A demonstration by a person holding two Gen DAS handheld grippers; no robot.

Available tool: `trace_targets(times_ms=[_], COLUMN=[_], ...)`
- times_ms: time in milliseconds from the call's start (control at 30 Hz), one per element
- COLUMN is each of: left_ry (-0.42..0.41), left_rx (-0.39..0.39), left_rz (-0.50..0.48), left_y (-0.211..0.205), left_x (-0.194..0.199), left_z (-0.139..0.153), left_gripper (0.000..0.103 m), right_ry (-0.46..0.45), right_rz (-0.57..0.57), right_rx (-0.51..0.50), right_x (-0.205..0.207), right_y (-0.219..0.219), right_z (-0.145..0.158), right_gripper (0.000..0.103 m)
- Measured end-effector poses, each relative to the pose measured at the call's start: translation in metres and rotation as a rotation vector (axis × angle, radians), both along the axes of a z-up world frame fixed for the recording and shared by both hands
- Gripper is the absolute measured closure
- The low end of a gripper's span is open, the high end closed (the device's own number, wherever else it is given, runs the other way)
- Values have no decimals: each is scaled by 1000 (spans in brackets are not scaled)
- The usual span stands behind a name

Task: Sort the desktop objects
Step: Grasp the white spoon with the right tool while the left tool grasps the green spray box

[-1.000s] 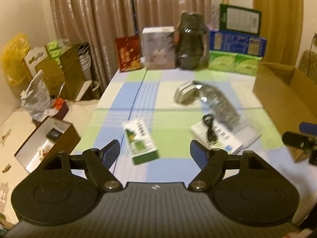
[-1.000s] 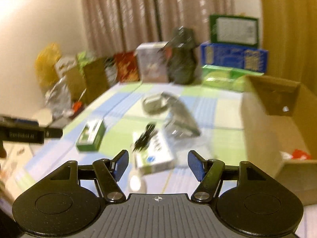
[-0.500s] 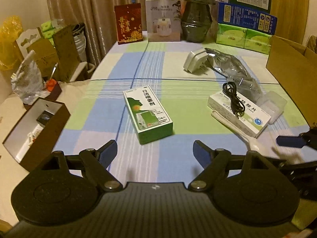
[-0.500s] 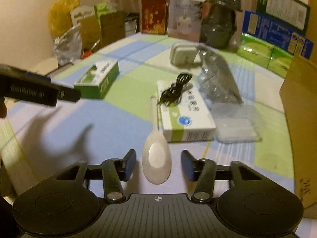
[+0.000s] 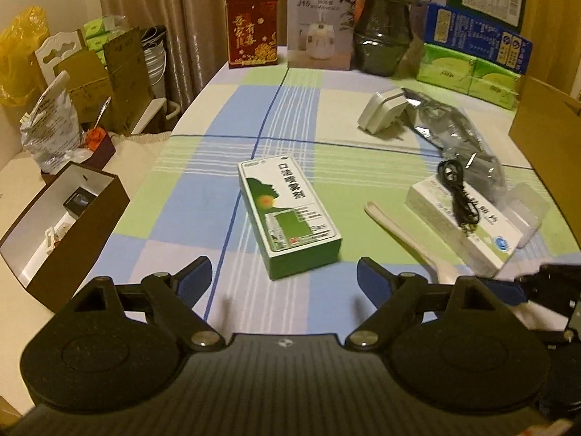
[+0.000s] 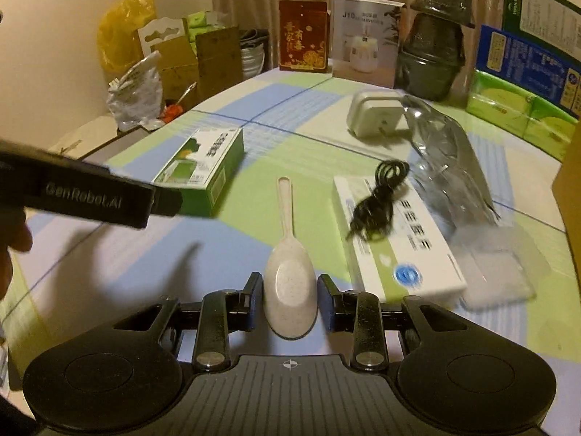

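Observation:
My right gripper is shut on the bowl of a beige speckled spoon, whose handle points away over the checked cloth. The spoon's handle shows in the left wrist view too. A green and white carton lies flat mid-table, just beyond my left gripper. The left jaws are opening, and nothing sits between the pads. A black cable lies coiled on a white medicine box to the right of the spoon. The left gripper's finger crosses the right wrist view in front of the carton.
A white plug adapter, a silver foil bag and a clear plastic tray lie to the right. An open cardboard box stands at the right edge. Boxes and a dark pot line the back. A brown box sits off the left.
The right jaws have closed on the spoon's bowl. Both grippers came down and closer to the table, and the left jaws have spread a little wider.

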State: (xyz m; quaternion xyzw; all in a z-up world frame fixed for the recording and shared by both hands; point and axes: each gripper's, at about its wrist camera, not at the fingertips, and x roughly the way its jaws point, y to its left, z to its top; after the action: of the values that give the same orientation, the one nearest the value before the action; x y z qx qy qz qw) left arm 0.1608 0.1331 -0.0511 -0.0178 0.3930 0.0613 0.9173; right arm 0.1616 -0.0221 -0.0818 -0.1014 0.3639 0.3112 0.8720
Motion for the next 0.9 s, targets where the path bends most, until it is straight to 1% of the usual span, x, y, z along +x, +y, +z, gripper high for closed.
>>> trace_targets(times_ms=[100, 200, 267, 333, 367, 400, 467, 533, 567, 600, 700, 800, 900], left_ry=[5, -11, -21, -42, -45, -43, -19, 5, 15, 25, 33, 47, 62], left_rx=[-16, -47, -40, -18, -6, 2, -5, -6, -1, 0, 8, 6, -2], left_rz=[33, 43, 39, 36, 31, 26, 23, 25, 28, 27, 30, 28, 10], left_y=[6, 8, 4, 1, -1, -2, -3, -3, -4, -4, -5, -8, -17], left_x=[7, 15, 22, 30, 34, 38, 47, 54, 56, 56, 52, 41, 19], left_z=[-3, -3, -3, -3, -5, -7, -14, -21, -24, -26, -26, -25, -22], left_gripper=[20, 20, 21, 25, 29, 29, 30, 33, 39, 44, 51, 52, 52], right_ry=[-8, -14, -19, -19, -18, -19, -24, -29, -27, -26, -13, 15, 32], right_rz=[-2, 2, 12, 16, 18, 21, 27, 33, 32, 31, 28, 16, 9], right_rx=[6, 10, 8, 9, 10, 9, 4, 0, 1, 1, -3, -5, -21], right_x=[8, 10, 9, 10, 10, 9, 9, 7, 8, 7, 5, -3, -17], right_y=[2, 3, 3, 2, 2, 2, 2, 2, 2, 2, -1, -10, -22], right_z=[-1, -1, -2, -2, -2, -2, -2, -2, -2, -2, 0, 3, 7], right_gripper=[73, 73, 73, 73, 73, 73, 73, 73, 73, 73, 73, 73, 73])
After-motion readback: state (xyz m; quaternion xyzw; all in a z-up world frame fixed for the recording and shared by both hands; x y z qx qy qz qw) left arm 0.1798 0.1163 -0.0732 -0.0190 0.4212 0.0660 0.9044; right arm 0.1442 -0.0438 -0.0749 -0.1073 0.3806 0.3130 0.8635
